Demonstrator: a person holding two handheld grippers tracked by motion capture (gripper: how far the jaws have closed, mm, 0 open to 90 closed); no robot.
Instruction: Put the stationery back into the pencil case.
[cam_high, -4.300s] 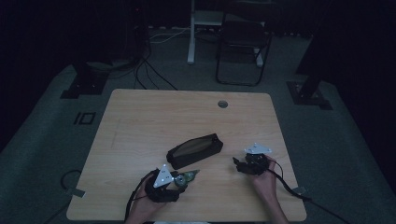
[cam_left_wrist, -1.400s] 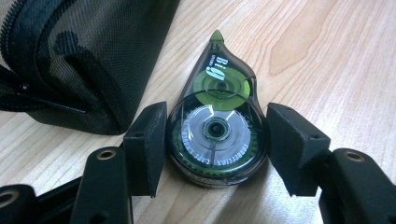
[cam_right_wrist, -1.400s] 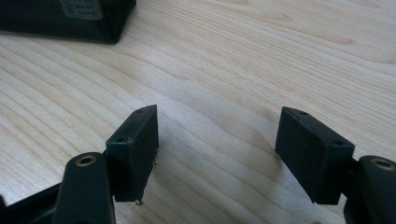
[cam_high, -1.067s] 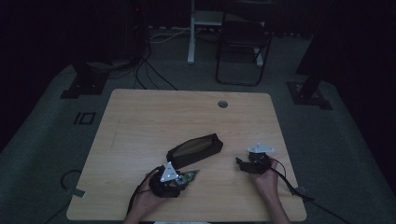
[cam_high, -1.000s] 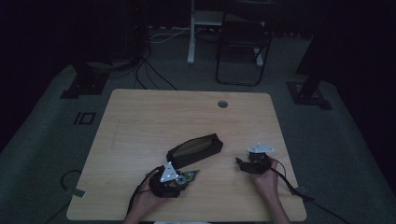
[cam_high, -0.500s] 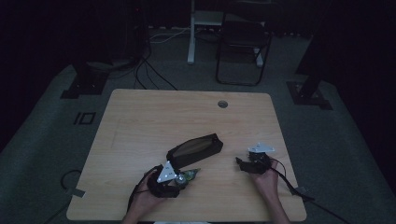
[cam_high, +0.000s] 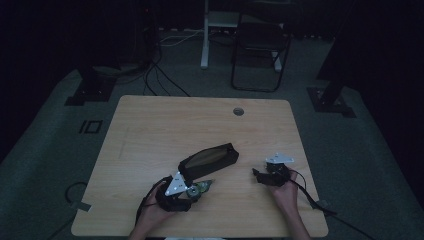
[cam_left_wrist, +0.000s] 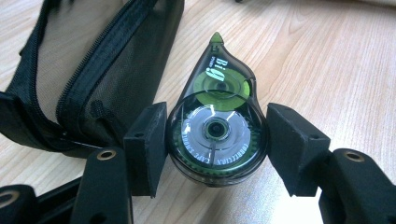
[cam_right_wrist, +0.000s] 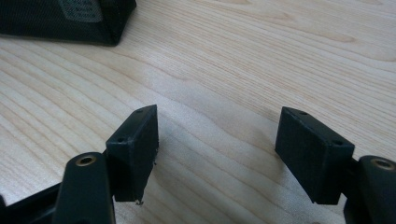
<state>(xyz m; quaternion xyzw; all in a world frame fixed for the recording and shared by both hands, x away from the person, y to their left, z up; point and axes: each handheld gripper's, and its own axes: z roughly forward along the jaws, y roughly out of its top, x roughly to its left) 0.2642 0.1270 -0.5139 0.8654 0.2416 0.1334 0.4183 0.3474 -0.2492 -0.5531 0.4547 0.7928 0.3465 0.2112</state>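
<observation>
- The left gripper (cam_left_wrist: 216, 149) clamps a correction tape dispenser (cam_left_wrist: 215, 133) between its two black pads (cam_left_wrist: 145, 147), one pressed on each side of the round body.
- The dispenser is clear and dark with green parts inside; its pointed green tip faces away from the camera.
- A black mesh pencil case (cam_left_wrist: 88, 70) lies just left of the dispenser, its zipper running along the top.
- All rest over a light wooden table (cam_left_wrist: 327, 60).
</observation>
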